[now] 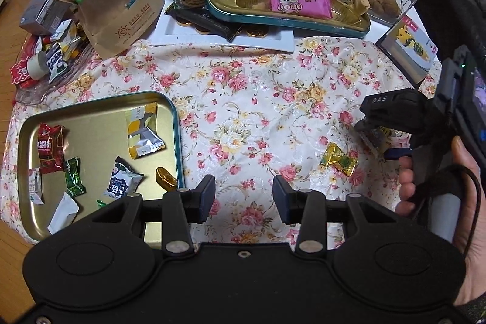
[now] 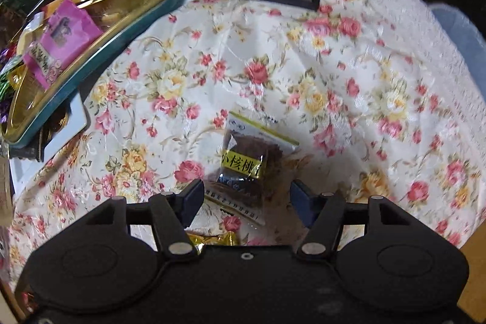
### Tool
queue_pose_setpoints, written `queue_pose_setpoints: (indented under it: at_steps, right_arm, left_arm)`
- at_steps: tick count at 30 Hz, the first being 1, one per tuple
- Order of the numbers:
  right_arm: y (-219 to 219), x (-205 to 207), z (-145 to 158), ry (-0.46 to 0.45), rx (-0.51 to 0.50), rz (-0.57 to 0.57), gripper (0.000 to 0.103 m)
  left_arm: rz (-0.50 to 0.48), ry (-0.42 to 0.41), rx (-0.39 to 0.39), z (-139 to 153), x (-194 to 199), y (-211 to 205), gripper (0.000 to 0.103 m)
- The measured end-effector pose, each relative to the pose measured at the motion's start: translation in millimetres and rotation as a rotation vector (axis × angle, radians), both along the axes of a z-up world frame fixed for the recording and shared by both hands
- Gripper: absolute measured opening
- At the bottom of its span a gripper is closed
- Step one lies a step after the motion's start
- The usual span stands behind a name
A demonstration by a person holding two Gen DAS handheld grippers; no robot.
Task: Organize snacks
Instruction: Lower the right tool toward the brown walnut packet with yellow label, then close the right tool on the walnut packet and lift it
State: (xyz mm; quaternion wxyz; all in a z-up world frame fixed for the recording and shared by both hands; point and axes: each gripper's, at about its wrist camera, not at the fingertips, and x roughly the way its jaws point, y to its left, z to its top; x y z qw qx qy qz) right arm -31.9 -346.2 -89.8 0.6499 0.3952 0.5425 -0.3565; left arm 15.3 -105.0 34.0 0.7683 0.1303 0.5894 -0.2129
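Fingers of the right gripper (image 2: 246,196) stand apart at bottom centre of its view, straddling the near end of a brown walnut packet (image 2: 247,160) lying on the floral tablecloth (image 2: 334,66); whether the pads touch it I cannot tell. A gold candy (image 2: 212,240) lies just below. The left gripper (image 1: 243,198) is apart and empty above bare cloth, the gold tray (image 1: 91,123) of sweets at lower left.

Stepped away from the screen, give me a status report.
Left gripper open, empty. Right gripper around walnut packet, grip unclear. Gold candy loose beside it.
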Motion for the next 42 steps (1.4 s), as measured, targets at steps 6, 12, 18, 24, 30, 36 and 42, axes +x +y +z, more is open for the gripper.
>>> queue_pose_setpoints:
  at_steps: [6,12,18,24,30,36,42]
  right_arm:
    - [-1.3,-0.5,-7.2,-0.011,0.036,-0.031,0.062]
    - [-2.5,-0.2,-9.2,-0.012,0.039,-0.045,0.062]
    - [-2.1,-3.3,-5.7,-0.03,0.022,-0.061,0.049]
    - [5.1,-3.3,5.6,-0.028,-0.036,0.162,0.045]
    - [-3.9,-18.5,15.3,-0.043,-0.048,0.113,0.048]
    - [-18.1,-12.7,10.6,-0.097,0.061,-0.031,0.054]
    - [-17.2,-4.1,-0.7,-0.057,0.063,-0.078,0.054]
  left_arm:
    - [0.0,0.004,0.025,-6.9,0.8,-0.1,0.051]
    - [-0.001,0.004,0.034,-9.4,-0.2,-1.3,0.051]
    - [-0.01,0.005,0.04,-10.5,-1.7,-3.0,0.051]
    - [-0.005,0.005,0.037,-9.4,-0.5,-2.9,0.051]
    - [-0.021,0.002,0.042,-10.9,-5.1,-9.3,0.051]
    - [-0.03,0.006,0.06,-15.4,-7.9,-13.1,0.051]
    - [-0.018,0.007,0.047,-12.2,-4.2,-9.3,0.051]
